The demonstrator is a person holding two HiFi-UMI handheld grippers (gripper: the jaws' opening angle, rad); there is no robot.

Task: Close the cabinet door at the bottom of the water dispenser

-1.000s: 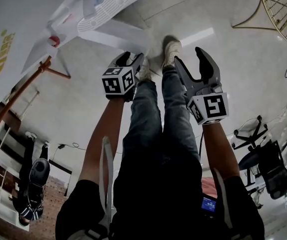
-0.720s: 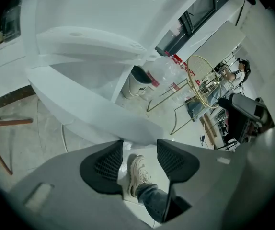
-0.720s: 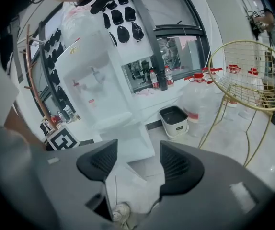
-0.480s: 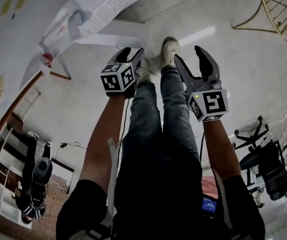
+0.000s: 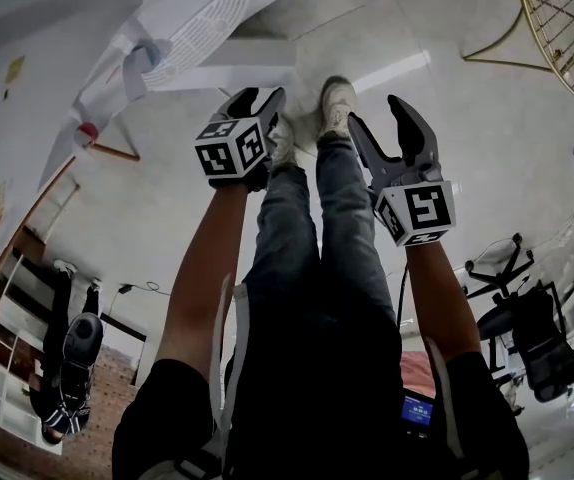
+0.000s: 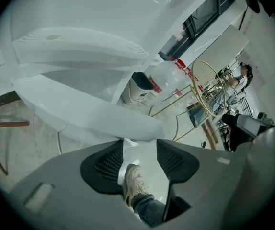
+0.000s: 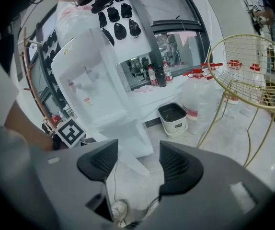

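Head view, upper left: white water dispenser (image 5: pixel 202 18). Its cabinet door (image 5: pixel 235 76) is swung out, not shut, a white slab reaching toward frame centre. The left gripper (image 5: pixel 257 103) sits just below the door's free end, marker cube (image 5: pixel 229 148) facing the camera. Can't tell from here whether it touches the door. Lower left: a second person (image 5: pixel 65 368) beside a shelf unit. Centre: operator's legs (image 5: pixel 317 268) in jeans, shoe (image 5: pixel 339 98) at top centre. Right of the legs: right gripper (image 5: pixel 379 118), fingers wide apart, clear of everything and well away from the door. Upper right: gold wire rack (image 5: pixel 567 18). Lower right: office chair (image 5: pixel 527 333).

Left gripper view: the dispenser fills the left and top. The door (image 6: pixel 80 111) crosses mid-frame and ends just above the jaws. Jaws partly open, nothing gripped. Only the shoe and floor show through the gap. To the right: white bin (image 6: pixel 136 87), water bottle (image 6: pixel 168 75), then the rack.

Right gripper view: the left gripper's cube is at middle left and the dispenser is upper left of centre. The door (image 7: pixel 132 145) hangs open at the dispenser's base, just above the jaw gap. Jaws apart and empty, floor and shoe beyond them. Bin at centre, rack at right.
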